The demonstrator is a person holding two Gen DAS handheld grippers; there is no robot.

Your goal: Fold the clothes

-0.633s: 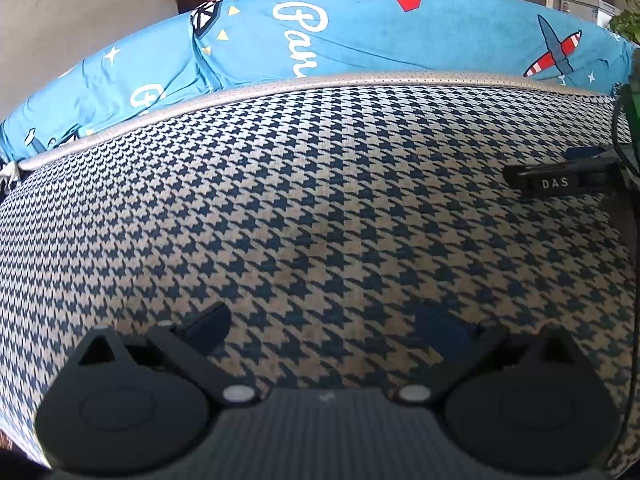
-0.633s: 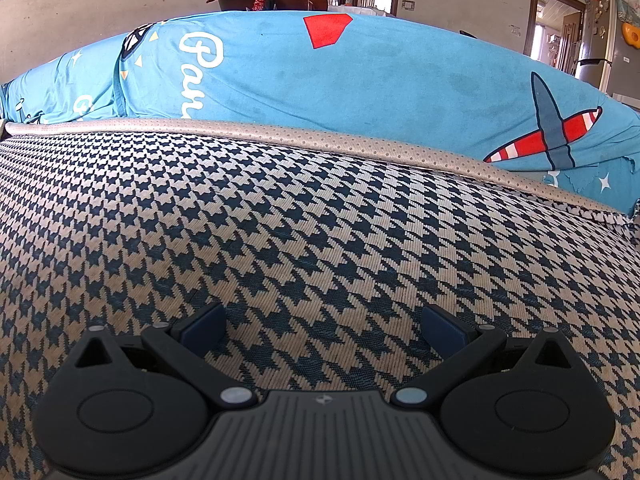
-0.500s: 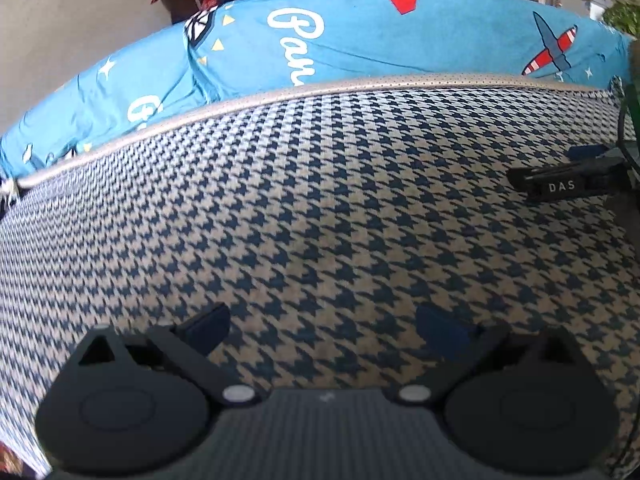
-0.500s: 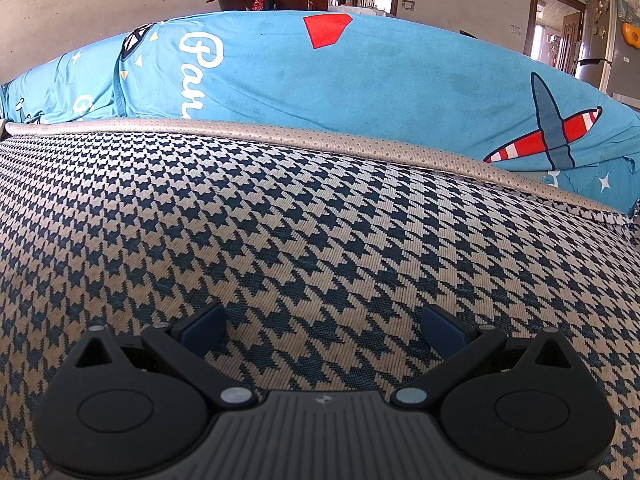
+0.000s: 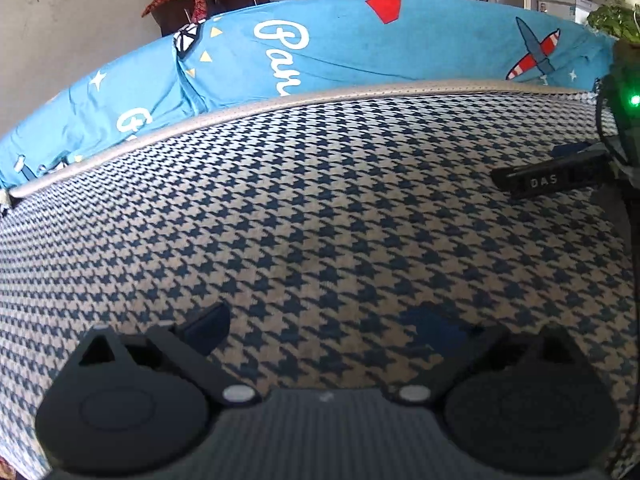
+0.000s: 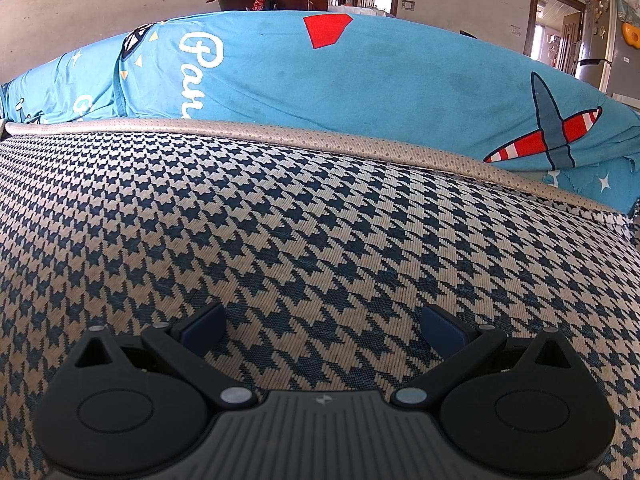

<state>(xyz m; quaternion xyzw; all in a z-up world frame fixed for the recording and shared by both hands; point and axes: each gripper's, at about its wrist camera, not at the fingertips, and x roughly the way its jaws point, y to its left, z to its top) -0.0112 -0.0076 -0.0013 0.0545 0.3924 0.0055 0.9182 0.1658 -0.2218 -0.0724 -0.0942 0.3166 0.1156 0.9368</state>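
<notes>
Lifted and tipped back a little on the left side, so showing more wall above the sofa back; no change on the right.

Filling both views: houndstooth seat (image 5: 320, 220), flat and smooth, running up to a beige dotted trim (image 6: 320, 140) along its far edge. Behind that trim: blue printed cover (image 5: 360, 48) over the sofa back, lying smooth.

Cannot find a garment in either view; cannot tell whether any of this fabric is meant for folding. Judged from that: no fold made, nothing picked up, whole task left, starting with finding a piece of clothing.

Hovering low over the near edge of the seat: left gripper (image 5: 320, 322), fingers (image 5: 208, 320) spread wide, pinching nothing. Same for right gripper (image 6: 320, 326), fingers (image 6: 200, 326) spread wide and empty, close to the weave.
</notes>
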